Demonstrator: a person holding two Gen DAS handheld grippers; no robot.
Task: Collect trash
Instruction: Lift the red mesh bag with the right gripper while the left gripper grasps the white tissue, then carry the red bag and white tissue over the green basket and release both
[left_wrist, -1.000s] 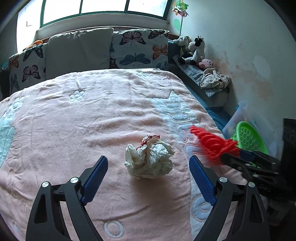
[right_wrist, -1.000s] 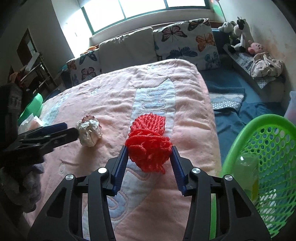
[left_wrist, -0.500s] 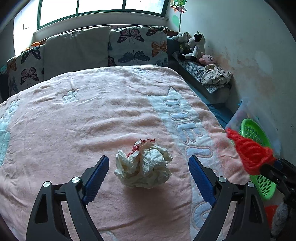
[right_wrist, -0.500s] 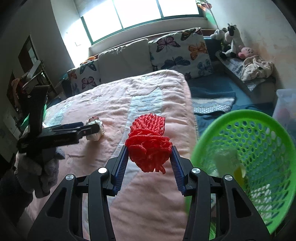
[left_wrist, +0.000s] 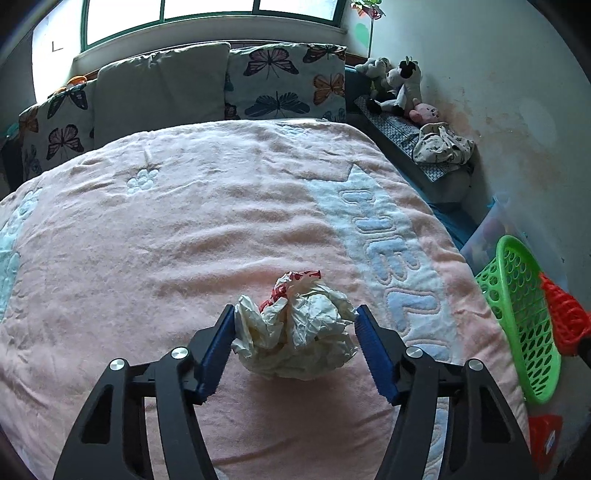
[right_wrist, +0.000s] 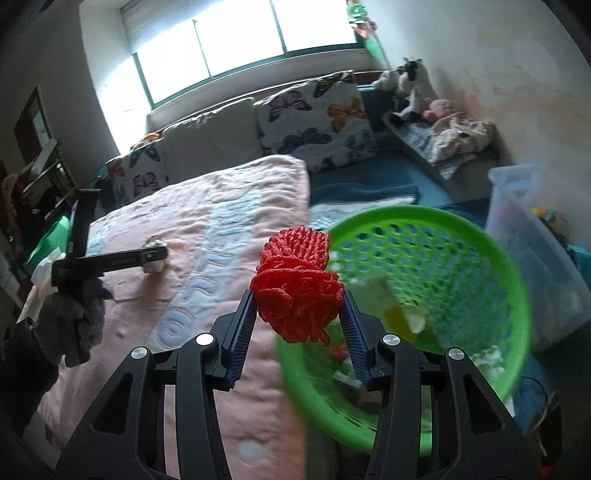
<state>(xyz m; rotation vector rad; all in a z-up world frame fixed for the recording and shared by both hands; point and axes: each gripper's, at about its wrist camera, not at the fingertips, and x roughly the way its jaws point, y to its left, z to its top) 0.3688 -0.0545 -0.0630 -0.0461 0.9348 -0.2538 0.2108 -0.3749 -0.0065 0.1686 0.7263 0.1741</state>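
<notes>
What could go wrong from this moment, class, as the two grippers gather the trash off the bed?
1. The left gripper is closing on the crumpled paper ball; the ball looks light and springy and may squirt out or be caught only by an edge.
2. The right gripper holds the red foam net over the near rim of the green basket; released now, the net could fall outside.

This is a bedroom in a home. A bed (left_wrist: 184, 229) with a pink blanket (left_wrist: 229, 206) stands under a wide window (right_wrist: 236, 48), with butterfly-print pillows (left_wrist: 284, 85) at its head. Soft toys (left_wrist: 399, 88) sit along the wall.
</notes>
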